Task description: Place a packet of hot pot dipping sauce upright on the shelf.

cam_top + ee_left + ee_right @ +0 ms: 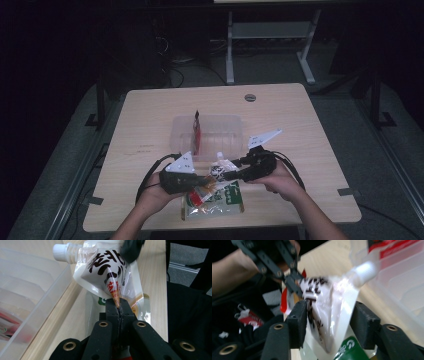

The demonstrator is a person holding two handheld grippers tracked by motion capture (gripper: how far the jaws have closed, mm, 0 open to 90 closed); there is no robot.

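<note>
Item: spouted pouch [107, 272], raised over the table's [150, 110] near edge beside the clear bin [210, 131]; your left gripper [119, 305] pinches its corner tight, your right gripper's [328, 315] half-spread jaws flank its body.

Tongs [119, 307] pinching spouted pouch [107, 272] corner

The spout pouch [107, 272] in my left claw [119, 305] is glossy plastic film, crinkled; its cap [59, 252] ridged white plastic. The worktop [150, 120] is matt pale wood; the bin [30, 302] clear smooth plastic.
</note>
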